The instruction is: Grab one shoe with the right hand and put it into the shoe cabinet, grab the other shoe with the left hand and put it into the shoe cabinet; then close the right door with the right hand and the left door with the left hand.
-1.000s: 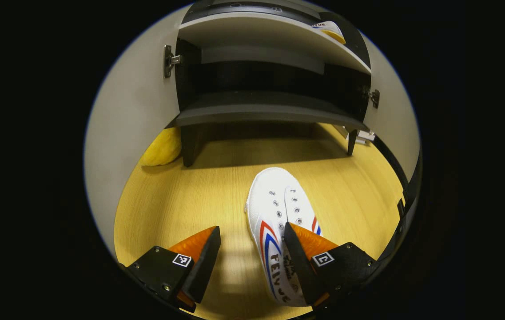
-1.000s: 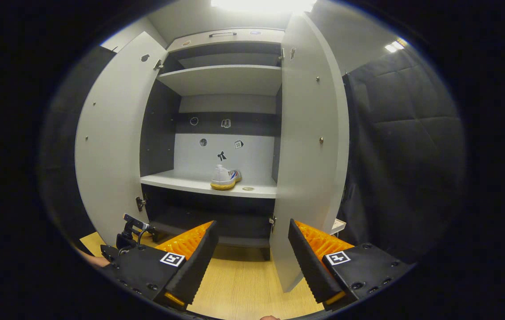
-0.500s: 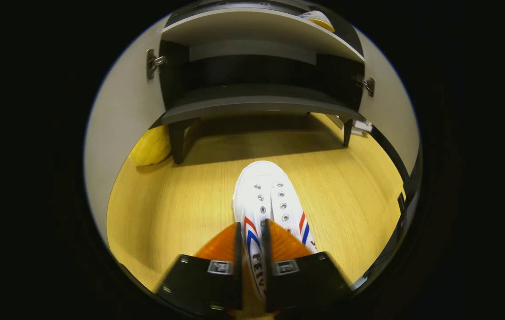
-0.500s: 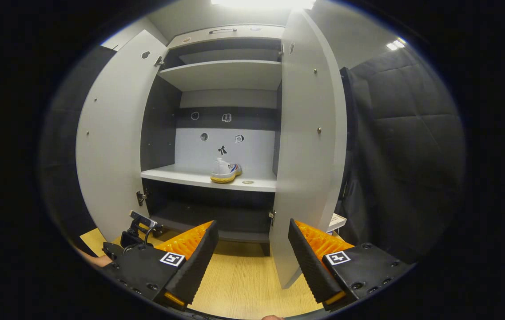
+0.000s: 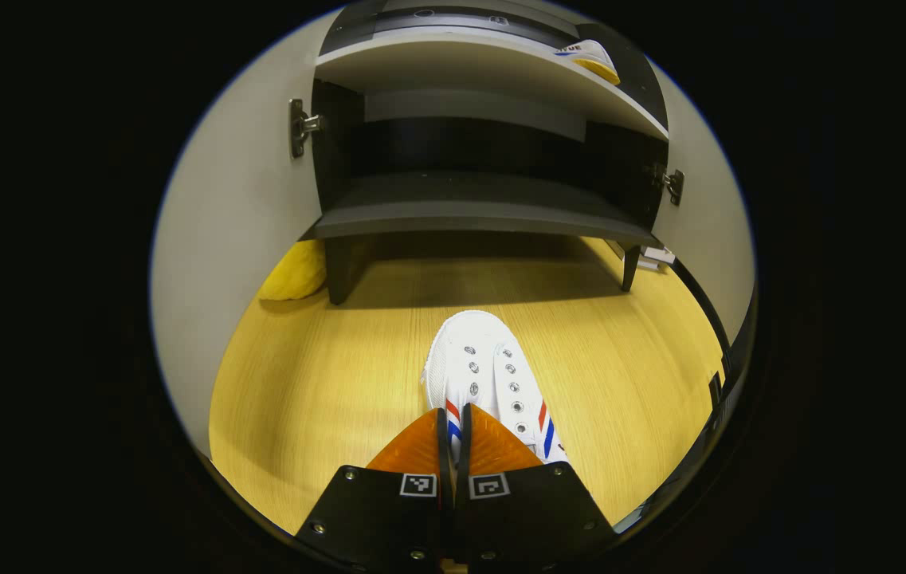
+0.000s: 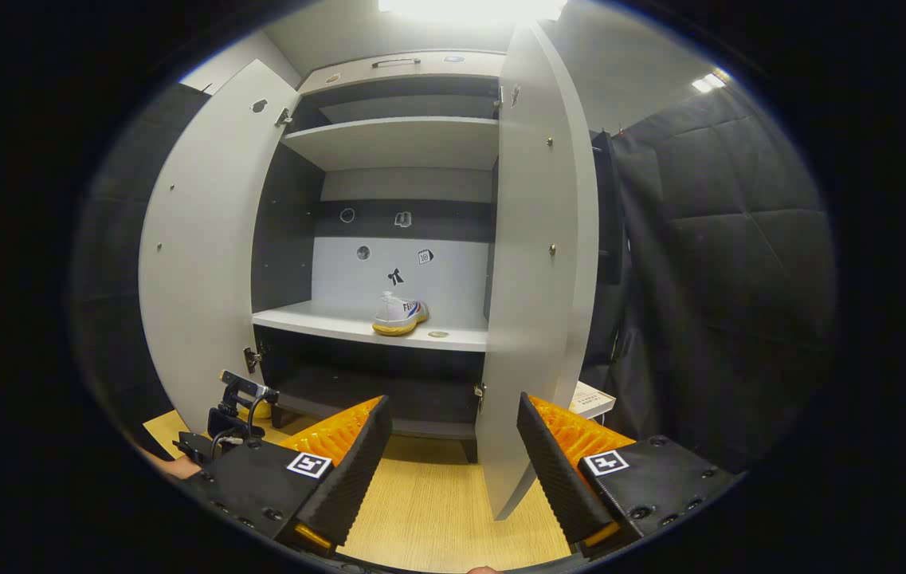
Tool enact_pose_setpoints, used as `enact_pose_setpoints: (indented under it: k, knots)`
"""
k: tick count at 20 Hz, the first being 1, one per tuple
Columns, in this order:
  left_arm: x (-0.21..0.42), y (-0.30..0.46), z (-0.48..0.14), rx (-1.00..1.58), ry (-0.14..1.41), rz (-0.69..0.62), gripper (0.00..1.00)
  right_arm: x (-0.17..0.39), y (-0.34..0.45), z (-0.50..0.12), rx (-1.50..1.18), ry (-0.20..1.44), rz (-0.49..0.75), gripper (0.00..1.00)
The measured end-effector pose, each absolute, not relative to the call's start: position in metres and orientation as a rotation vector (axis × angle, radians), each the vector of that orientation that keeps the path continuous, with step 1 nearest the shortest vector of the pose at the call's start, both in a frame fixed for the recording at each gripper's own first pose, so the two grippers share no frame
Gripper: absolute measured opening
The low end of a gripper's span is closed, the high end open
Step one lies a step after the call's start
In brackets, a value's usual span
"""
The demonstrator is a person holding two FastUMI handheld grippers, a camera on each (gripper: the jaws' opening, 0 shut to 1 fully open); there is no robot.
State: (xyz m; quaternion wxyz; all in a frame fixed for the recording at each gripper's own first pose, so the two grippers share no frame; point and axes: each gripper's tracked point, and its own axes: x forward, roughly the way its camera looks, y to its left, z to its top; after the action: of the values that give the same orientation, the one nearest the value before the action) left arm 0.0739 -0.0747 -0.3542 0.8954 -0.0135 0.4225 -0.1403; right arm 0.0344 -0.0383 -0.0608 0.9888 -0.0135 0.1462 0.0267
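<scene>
The left gripper is closed on the side wall of the white shoe, which lies on the wooden floor in front of the shoe cabinet. The second shoe stands on the middle shelf. The right gripper is wide open and holds nothing. Both doors are open; the right door stands just ahead of it. A yellow object lies beside the cabinet leg.

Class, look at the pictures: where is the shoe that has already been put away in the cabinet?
In the right gripper view the shoe sits on the cabinet's middle shelf, right of centre, near the open right door.
</scene>
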Motion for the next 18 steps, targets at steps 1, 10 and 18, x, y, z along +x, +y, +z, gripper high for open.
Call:
enact_pose_setpoints:
  k: [1, 10, 18]
  knots:
    - [0.076, -0.075, -0.348, -0.028, 0.863, -0.294, 0.0, 0.034, -0.037, -0.061, -0.028, 0.296, 0.06, 0.99]
    - [0.113, -0.074, -0.226, -0.093, 0.665, -0.309, 0.0, 0.026, -0.025, -0.061, -0.04, 0.29, 0.098, 0.99]
    - [0.136, -0.075, -0.14, -0.144, 0.48, -0.347, 0.0, 0.015, -0.027, -0.063, -0.028, 0.289, 0.101, 0.99]
